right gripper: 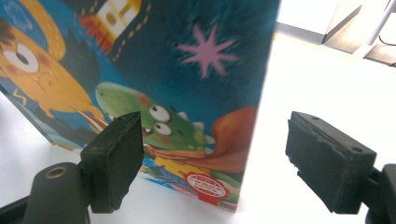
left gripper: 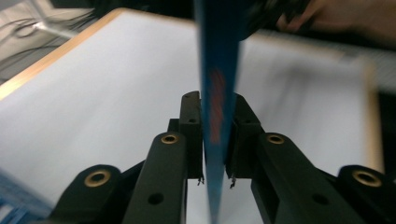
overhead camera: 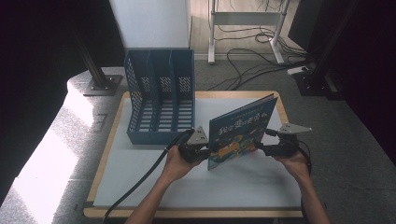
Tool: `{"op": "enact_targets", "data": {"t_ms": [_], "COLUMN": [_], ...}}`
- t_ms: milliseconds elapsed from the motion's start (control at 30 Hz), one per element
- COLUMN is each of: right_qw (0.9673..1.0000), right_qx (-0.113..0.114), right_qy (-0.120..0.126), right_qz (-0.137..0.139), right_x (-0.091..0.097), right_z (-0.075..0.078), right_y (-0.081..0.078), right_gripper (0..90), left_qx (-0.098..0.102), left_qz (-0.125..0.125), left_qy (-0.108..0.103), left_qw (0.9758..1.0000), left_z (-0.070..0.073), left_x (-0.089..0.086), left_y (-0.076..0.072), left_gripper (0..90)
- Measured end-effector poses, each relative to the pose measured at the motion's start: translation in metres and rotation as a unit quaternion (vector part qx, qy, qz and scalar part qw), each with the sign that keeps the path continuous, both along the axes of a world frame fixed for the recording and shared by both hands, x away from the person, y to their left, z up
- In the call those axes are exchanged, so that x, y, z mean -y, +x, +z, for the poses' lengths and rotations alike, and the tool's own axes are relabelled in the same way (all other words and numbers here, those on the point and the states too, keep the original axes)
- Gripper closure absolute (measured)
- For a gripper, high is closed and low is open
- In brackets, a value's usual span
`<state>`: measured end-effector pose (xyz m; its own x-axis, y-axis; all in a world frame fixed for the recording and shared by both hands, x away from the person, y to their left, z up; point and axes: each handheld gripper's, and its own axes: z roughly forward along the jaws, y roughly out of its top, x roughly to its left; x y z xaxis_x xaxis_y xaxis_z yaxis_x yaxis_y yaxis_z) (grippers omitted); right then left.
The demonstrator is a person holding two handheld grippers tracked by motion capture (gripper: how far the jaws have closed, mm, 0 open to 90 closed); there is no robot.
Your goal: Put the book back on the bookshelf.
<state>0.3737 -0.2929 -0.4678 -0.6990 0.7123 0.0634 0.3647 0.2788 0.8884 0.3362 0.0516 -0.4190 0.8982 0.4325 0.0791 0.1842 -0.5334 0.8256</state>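
Observation:
A thin blue picture book (overhead camera: 240, 130) stands upright on its bottom edge near the middle of the white mat. My left gripper (overhead camera: 201, 148) is shut on the book's left edge; in the left gripper view both pads (left gripper: 192, 135) press the blue spine (left gripper: 218, 107). My right gripper (overhead camera: 267, 145) sits at the book's right edge with its jaws wide apart. In the right gripper view the cartoon cover (right gripper: 154, 84) stands ahead of the open pads (right gripper: 119, 156), which do not touch it.
A blue slotted file rack (overhead camera: 161, 95) stands at the back left of the mat. The mat lies on a wooden board (overhead camera: 196, 212) on grey floor. A cable (overhead camera: 140, 182) trails from the left gripper toward the front edge. Floor cables lie beyond the board.

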Motion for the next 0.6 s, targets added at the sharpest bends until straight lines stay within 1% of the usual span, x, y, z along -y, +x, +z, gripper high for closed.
{"op": "enact_targets", "data": {"t_ms": [33,67,100,133,167,200,267,300,433,533,600], "right_qw": [1.0,1.0,0.9999,0.9998,0.9997,0.9995,0.9995,0.9995,0.9997,0.9994,0.9994], "right_qx": [0.002,0.005,0.007,0.006,0.006,0.008,0.009,0.011,0.01,0.018,0.019], "right_qy": [-0.001,-0.006,-0.013,-0.018,-0.025,-0.029,-0.026,-0.025,-0.021,-0.028,-0.025], "right_qz": [0.001,0.001,0.003,0.005,0.007,0.009,0.016,0.013,-0.007,-0.014,-0.016], "right_x": [-0.002,-0.005,-0.009,-0.012,-0.014,-0.016,-0.018,-0.019,-0.019,-0.021,-0.022], "right_z": [-0.001,-0.002,-0.004,-0.005,-0.006,-0.007,-0.007,-0.007,-0.007,-0.007,-0.007], "right_y": [0.0,0.001,0.002,0.003,0.004,0.005,0.007,0.007,0.005,0.003,0.003], "right_gripper": [18.9,19.9,20.4,20.5,20.9,20.5,21.2,22.8,28.1,28.0,27.1], "left_qx": [-0.003,-0.012,-0.016,-0.016,-0.021,-0.02,-0.016,-0.022,-0.033,-0.038,-0.04], "left_qz": [0.003,0.002,-0.001,-0.001,-0.005,-0.005,-0.002,0.003,0.005,0.006,0.007], "left_qy": [-0.006,-0.012,-0.013,-0.013,0.003,0.013,0.014,0.008,0.0,-0.006,-0.012], "left_qw": [1.0,0.9998,0.9998,0.9998,0.9998,0.9997,0.9998,0.9997,0.9994,0.9993,0.9991], "left_z": [-0.001,-0.002,-0.003,-0.003,-0.006,-0.008,-0.01,-0.01,-0.011,-0.011,-0.012], "left_x": [-0.001,-0.003,-0.003,-0.003,-0.003,-0.002,-0.003,-0.004,-0.004,-0.004,-0.005], "left_y": [0.0,0.001,0.001,0.001,0.001,0.0,0.0,0.0,0.002,0.003,0.004], "left_gripper": [77.9,78.2,78.6,78.9,78.9,78.8,78.9,79.3,81.6,82.4,82.7]}}
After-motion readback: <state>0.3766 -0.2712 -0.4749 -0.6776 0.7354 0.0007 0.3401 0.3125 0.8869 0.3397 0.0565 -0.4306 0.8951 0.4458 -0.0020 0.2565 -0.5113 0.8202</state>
